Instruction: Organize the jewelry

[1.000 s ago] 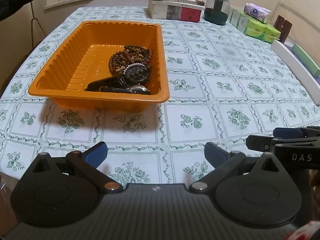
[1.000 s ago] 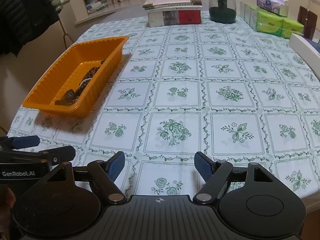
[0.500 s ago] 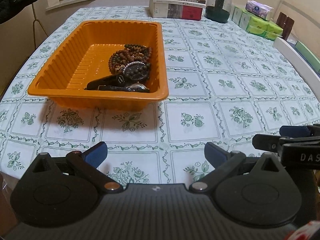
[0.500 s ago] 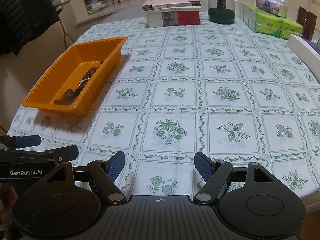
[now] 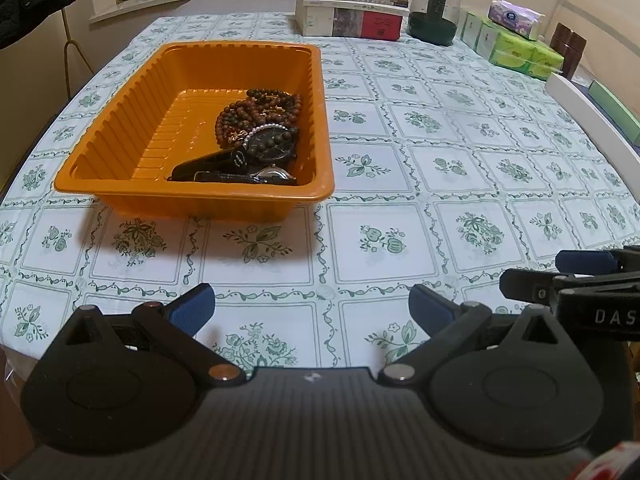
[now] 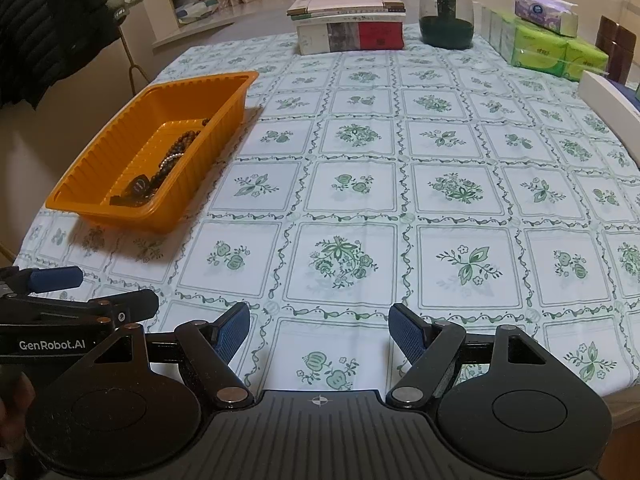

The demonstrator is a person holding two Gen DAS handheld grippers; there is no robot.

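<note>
An orange plastic tray (image 5: 120, 128) (image 6: 120, 136) sits on the floral tablecloth, at the table's left side. Inside it lie brown bead bracelets (image 5: 256, 110) (image 6: 180, 144), a small pearl bracelet and dark wristwatches (image 5: 268, 148) (image 6: 138, 188), piled toward the tray's right wall. My left gripper (image 5: 312, 308) hovers open over the near table edge, short of the tray, with nothing between its blue pads. My right gripper (image 6: 320, 328) is open too, empty, over the near cloth to the right of the tray. Each gripper shows at the edge of the other's view.
At the far end stand a stack of books on a box (image 6: 348, 24), a dark green glass jar (image 6: 446, 16), green tissue packs (image 6: 556, 48) and a brown box (image 6: 616, 48). A white box (image 5: 592, 120) lies along the right edge. A dark jacket (image 6: 48, 20) hangs at the left.
</note>
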